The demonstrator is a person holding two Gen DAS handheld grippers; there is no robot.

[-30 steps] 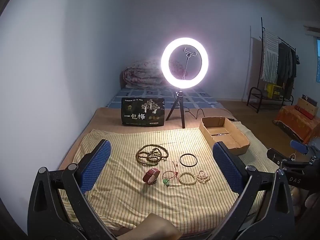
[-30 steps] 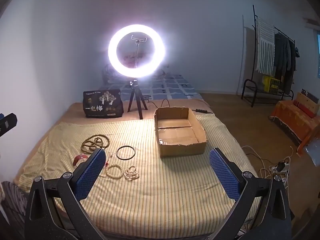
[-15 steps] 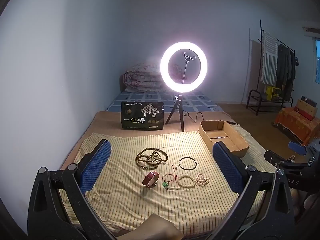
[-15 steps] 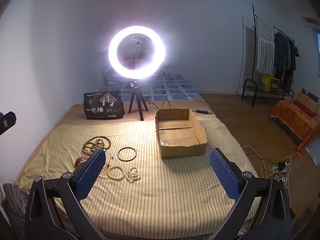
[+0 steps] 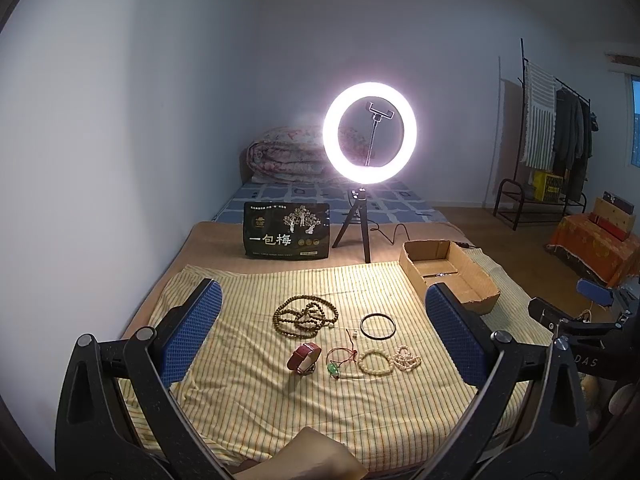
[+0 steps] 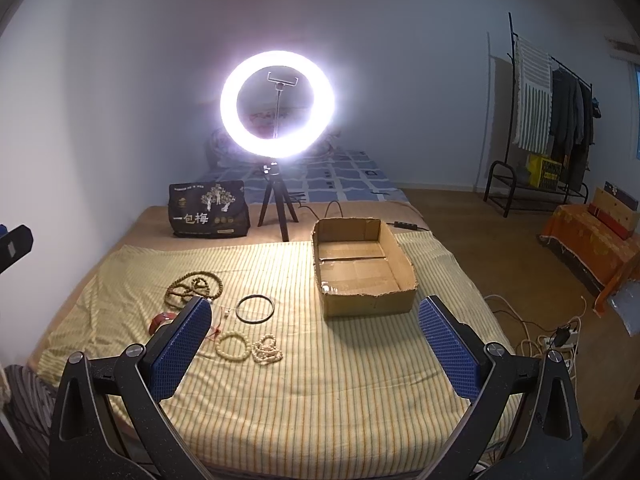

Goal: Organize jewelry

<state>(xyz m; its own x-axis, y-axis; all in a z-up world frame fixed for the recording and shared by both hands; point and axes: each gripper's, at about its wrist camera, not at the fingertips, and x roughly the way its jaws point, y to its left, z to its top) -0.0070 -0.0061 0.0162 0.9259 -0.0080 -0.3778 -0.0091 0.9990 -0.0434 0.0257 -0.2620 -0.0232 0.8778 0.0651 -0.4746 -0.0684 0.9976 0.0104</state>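
Jaws of both grippers gape wide, holding nothing — cardboard box (image 6: pixel 362 268) looks bare inside.

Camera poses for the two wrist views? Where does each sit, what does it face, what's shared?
Left wrist: on the left tool, held above the near edge of the striped cloth, facing the ring light; both blue fingers wide apart, the right tool at the right edge.
Right wrist: on the right tool, further right, facing the cardboard box; fingers wide apart, the left tool's tip at the left edge.
Shared: black ring, bead necklace, box, ring light, black bag.
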